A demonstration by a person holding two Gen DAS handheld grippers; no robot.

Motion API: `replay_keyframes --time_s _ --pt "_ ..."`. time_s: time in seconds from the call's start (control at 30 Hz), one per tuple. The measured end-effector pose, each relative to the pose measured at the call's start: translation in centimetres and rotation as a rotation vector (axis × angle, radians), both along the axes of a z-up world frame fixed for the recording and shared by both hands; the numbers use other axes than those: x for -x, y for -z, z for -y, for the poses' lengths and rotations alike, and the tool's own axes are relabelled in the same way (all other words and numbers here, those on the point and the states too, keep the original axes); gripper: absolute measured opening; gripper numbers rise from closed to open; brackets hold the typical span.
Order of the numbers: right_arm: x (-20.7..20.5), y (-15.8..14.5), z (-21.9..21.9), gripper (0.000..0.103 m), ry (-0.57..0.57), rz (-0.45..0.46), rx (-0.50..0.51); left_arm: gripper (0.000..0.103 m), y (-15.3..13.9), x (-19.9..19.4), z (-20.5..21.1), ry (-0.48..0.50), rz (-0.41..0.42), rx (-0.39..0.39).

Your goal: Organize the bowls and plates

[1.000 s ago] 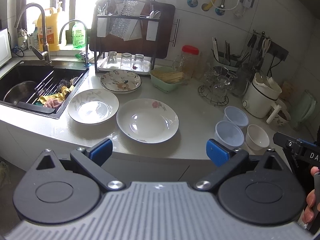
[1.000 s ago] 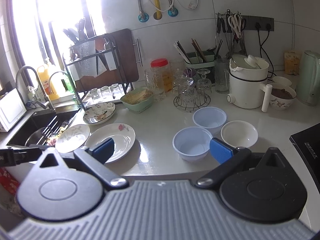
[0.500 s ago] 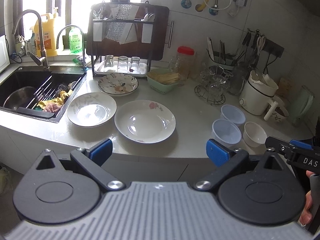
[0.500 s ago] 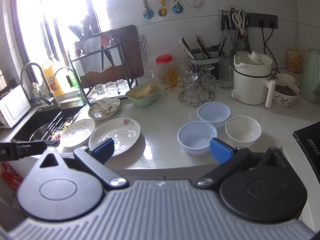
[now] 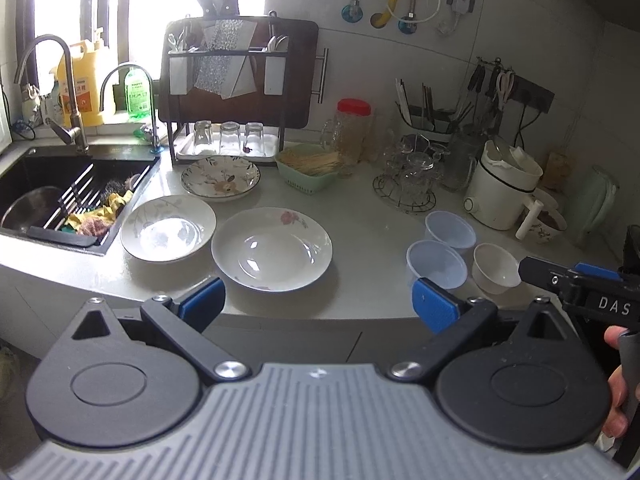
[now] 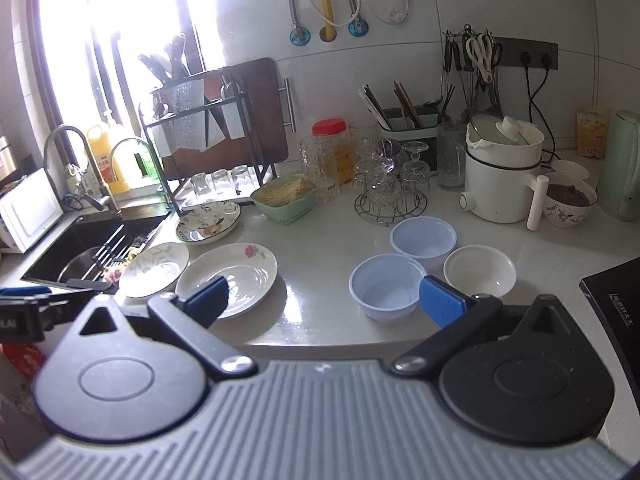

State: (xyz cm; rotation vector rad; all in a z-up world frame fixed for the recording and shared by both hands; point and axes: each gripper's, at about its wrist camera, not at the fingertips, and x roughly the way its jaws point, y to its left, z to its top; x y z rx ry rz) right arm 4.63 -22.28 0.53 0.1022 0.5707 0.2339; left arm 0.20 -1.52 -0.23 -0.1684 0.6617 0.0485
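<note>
Three plates lie on the white counter: a large white one with a pink flower (image 5: 272, 248) (image 6: 230, 272), a leaf-patterned one (image 5: 168, 227) (image 6: 156, 266) beside the sink, and a floral one (image 5: 220, 178) (image 6: 209, 222) by the rack. To the right stand two pale blue bowls (image 5: 437, 262) (image 6: 386, 286) (image 5: 451, 230) (image 6: 423, 238) and a white bowl (image 5: 496, 267) (image 6: 480, 268). My left gripper (image 5: 318, 302) hangs open in front of the counter edge, empty. My right gripper (image 6: 323, 301) is open too, above the front edge between the flower plate and the nearer blue bowl.
A black sink (image 5: 52, 196) with a rack and cloths lies at the left. A dish rack (image 5: 228, 92) with glasses, a green basket (image 5: 310, 168), a glass stand (image 5: 408, 184), a white pot (image 5: 500, 192) and a filled bowl (image 6: 570, 200) line the back. A hob (image 6: 616, 304) sits at right.
Both grippers have pulled back a little from the counter and risen, so the dishes look smaller and lower. Neither has touched anything; both stay open.
</note>
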Motion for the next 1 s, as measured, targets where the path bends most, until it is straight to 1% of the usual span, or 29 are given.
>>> replay_keyframes --time_s 0.07,0.17,0.27,0.37,0.47,0.53,0.67,0.73,0.8,1.0 --pt "0.2 0.1 0.2 0.103 0.006 -0.002 0.014 0.101 0.2 -0.1 0.2 0.001 -0.014 0.027" --pt "0.4 0.4 0.8 0.103 0.002 -0.022 -0.013 0.101 0.4 -0.3 0.6 0.006 -0.028 0.014" --pt "0.5 0.6 1.0 0.103 0.021 -0.024 -0.016 0.101 0.8 -1.2 0.5 0.002 -0.057 0.043" --pt "0.8 0.9 0.8 0.103 0.037 0.011 -0.014 0.101 0.8 -1.9 0.5 0.006 -0.075 0.041" --pt "0.4 1.3 0.6 0.103 0.051 -0.002 -0.032 0.101 0.7 -2.7 0.2 0.023 -0.064 0.022" --pt "0.1 1.7 0.4 0.103 0.067 -0.011 -0.047 0.101 1.0 -3.8 -0.1 0.037 -0.069 0.028" --pt "-0.4 2.0 -0.2 0.103 0.112 0.003 -0.022 0.101 1.4 -6.5 -1.5 0.049 -0.059 0.043" --pt "-1.2 2.1 -0.6 0.103 0.129 -0.019 -0.008 0.101 1.7 -8.0 -2.2 0.061 -0.068 0.047" --pt "-2.1 2.3 -1.1 0.103 0.146 -0.044 0.0 0.101 1.9 -9.4 -3.1 0.08 -0.085 0.068" --pt "-4.6 2.3 -4.1 0.103 0.157 -0.051 -0.043 0.101 2.1 -13.3 -6.3 0.126 -0.103 0.06"
